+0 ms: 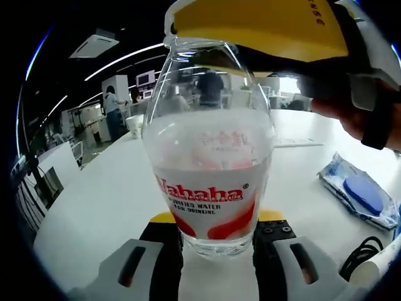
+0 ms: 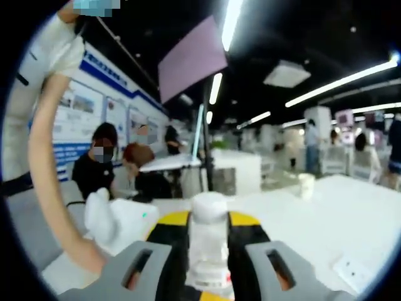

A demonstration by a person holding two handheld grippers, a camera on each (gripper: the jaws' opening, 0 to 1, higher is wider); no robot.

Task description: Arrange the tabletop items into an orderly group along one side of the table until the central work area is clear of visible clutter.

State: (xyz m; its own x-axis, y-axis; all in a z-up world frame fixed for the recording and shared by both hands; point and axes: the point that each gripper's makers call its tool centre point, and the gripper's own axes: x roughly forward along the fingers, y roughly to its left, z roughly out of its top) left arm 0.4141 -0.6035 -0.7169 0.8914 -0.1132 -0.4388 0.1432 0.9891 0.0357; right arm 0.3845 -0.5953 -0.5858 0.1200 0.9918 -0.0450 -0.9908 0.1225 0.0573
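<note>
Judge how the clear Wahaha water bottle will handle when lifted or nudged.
The water bottle looks largely full, so probably heavy for its size. Its clear plastic wall seems smooth, perhaps slippery. Tall on a narrow base between the left gripper jaws, it may tip.

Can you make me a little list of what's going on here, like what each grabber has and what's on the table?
held thing: Wahaha water bottle, upright
left gripper: shut on the bottle's base
right gripper: shut on the bottle's white cap
table: white
beside the bottle: blue-and-white packet, black cable
farther off: white paper cup
background: people at desks, ceiling lights
</note>
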